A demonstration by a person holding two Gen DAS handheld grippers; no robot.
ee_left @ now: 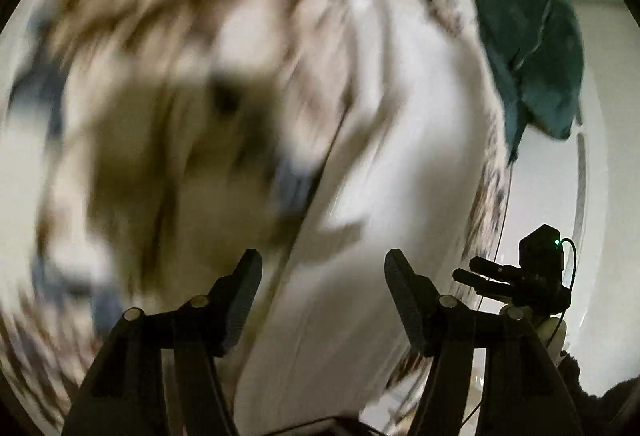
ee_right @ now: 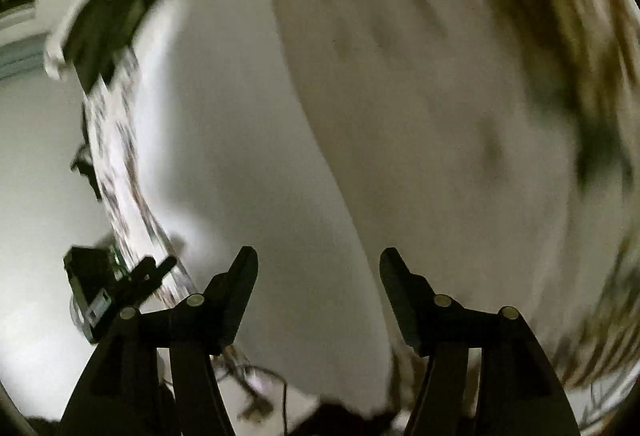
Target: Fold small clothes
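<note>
Blurred white cloth (ee_left: 360, 196); both tongs (ee_left: 323, 268) (ee_right: 319, 266) agape, empty

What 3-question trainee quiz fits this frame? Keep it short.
1. True or false: the left gripper grips cloth.
2. The garment at the upper right of the left wrist view is: A red, B teal, C yellow?
3. Fill in: the right gripper has its jaws ____.

Key: 1 false, its jaws are apart with nothing between them; 2 B; 3 open.
</note>
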